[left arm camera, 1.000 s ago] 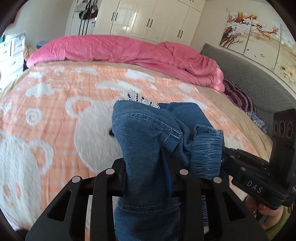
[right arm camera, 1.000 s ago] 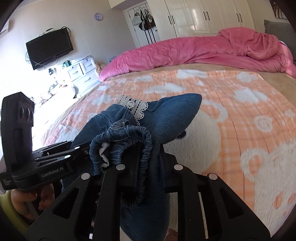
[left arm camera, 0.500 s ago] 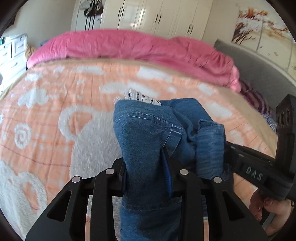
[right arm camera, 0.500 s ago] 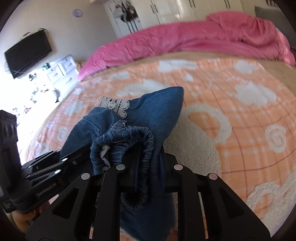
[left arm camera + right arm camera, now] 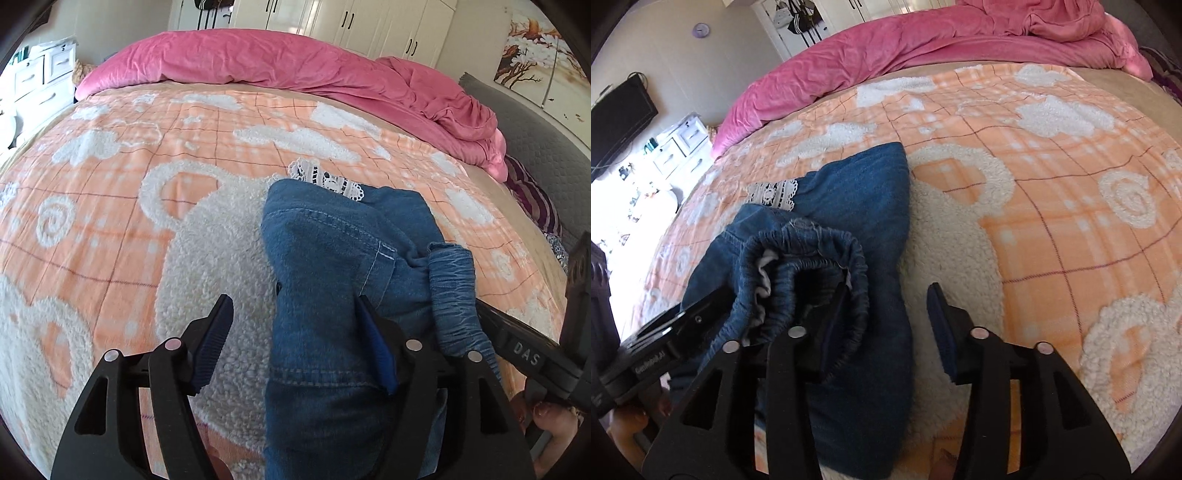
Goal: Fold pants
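The blue denim pants [image 5: 332,266] lie folded in a bundle on the orange-and-white bear blanket [image 5: 110,206], with white lace trim [image 5: 325,179] at the far end. My left gripper [image 5: 295,347] is open, its right finger against the denim. The pants also show in the right wrist view [image 5: 857,229], with the elastic waistband [image 5: 809,266] bunched up. My right gripper [image 5: 886,325] is open, its left finger tucked in the waistband fold. Each gripper sits at the near end of the bundle, side by side.
A pink duvet [image 5: 295,70] lies heaped along the far side of the bed. A grey headboard [image 5: 546,147] and striped pillow [image 5: 532,199] are at the right. White drawers [image 5: 679,144] and a TV [image 5: 617,118] stand beyond the bed's left edge.
Both grippers were shut on the pants and have opened. The pants have come down onto the blanket.
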A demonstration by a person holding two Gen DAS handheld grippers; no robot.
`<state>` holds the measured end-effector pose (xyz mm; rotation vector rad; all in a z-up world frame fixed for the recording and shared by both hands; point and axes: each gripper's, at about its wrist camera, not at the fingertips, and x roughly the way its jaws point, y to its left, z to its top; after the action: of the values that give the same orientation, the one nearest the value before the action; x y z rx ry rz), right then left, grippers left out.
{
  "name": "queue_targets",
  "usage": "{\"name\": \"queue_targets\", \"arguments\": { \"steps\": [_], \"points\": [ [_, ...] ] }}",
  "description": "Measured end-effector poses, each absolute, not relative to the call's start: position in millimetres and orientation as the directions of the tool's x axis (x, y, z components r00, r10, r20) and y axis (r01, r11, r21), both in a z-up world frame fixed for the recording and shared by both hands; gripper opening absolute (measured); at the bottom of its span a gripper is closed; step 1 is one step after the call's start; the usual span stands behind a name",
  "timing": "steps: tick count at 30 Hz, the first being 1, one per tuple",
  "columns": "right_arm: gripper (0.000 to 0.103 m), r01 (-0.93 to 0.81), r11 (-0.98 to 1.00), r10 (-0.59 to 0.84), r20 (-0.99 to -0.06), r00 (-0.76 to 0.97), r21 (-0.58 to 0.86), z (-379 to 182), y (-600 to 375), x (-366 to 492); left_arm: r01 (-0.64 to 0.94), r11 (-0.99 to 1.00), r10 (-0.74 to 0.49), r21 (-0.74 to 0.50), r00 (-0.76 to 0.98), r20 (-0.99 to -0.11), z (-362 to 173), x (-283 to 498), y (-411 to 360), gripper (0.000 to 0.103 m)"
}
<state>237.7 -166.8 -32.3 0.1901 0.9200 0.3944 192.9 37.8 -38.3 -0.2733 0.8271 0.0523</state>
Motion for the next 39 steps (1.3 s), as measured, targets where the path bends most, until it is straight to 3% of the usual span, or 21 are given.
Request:
{"name": "queue_targets", "arguments": {
  "steps": [11,13,18,31,39],
  "points": [
    [0.047,-0.262,0.926,0.375,-0.725,0.578,0.271,-22.1,-181.2,194.1,-0.158,0.969,-0.021,-0.189,0.714,-0.7,-25.6,150.8,30.5,0.08],
    [0.055,-0.268,0.928,0.369,-0.725,0.581,0.258,-20.6,-184.1,186.5,-0.15,0.971,-0.022,-0.185,0.718,-0.695,-24.7,139.4,26.8,0.081],
    [0.057,-0.292,0.93,0.361,-0.717,0.596,0.226,-17.6,-191.1,162.4,-0.137,0.974,-0.023,-0.179,0.731,-0.682,-19.3,114.2,19.0,0.085],
    [0.082,-0.344,0.923,0.368,-0.647,0.668,0.171,-1.1,-208.5,95.3,-0.126,0.974,-0.037,-0.187,0.73,-0.682,-16.5,56.2,8.5,0.095],
    [0.09,-0.345,0.926,0.362,-0.616,0.7,0.151,4.9,-216.4,70.2,-0.123,0.974,-0.039,-0.189,0.733,-0.679,-18.3,28.0,0.7,0.098]
  ]
}}
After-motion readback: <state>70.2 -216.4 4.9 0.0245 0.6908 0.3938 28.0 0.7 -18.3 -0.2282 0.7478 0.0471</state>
